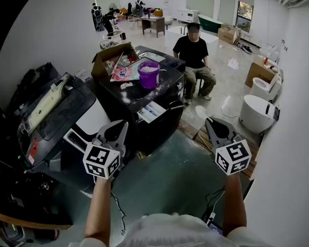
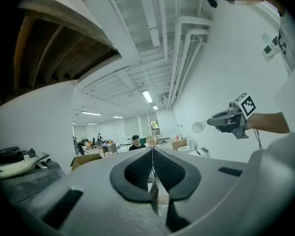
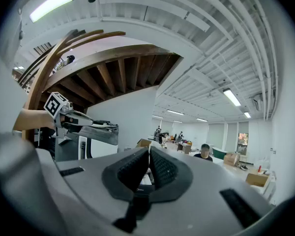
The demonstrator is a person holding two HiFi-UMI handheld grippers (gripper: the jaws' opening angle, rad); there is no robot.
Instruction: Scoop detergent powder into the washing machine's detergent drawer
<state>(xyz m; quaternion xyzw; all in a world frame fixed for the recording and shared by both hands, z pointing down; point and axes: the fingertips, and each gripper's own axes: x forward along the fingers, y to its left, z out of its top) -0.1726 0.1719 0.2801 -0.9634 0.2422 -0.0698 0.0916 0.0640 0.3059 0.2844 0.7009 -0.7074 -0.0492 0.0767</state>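
Note:
A black washing machine (image 1: 144, 99) stands ahead, with a purple tub (image 1: 149, 74) on its powder-dusted top. A white detergent drawer (image 1: 152, 111) sticks out of its front upper edge. My right gripper (image 1: 212, 122) is raised to the right of the machine and shut on a white scoop (image 1: 201, 111). From the left gripper view, the scoop's round bowl (image 2: 197, 127) pokes out ahead of the right gripper (image 2: 228, 120). My left gripper (image 1: 118, 126) is held in front of the machine, shut and holding nothing. Its pads (image 2: 142, 167) meet in a line.
A second machine with a raised dark lid (image 1: 54, 112) stands at the left. An open cardboard box (image 1: 109, 58) sits behind the black machine. A person (image 1: 194, 55) sits beyond it. White tubs (image 1: 257, 112) line the right wall.

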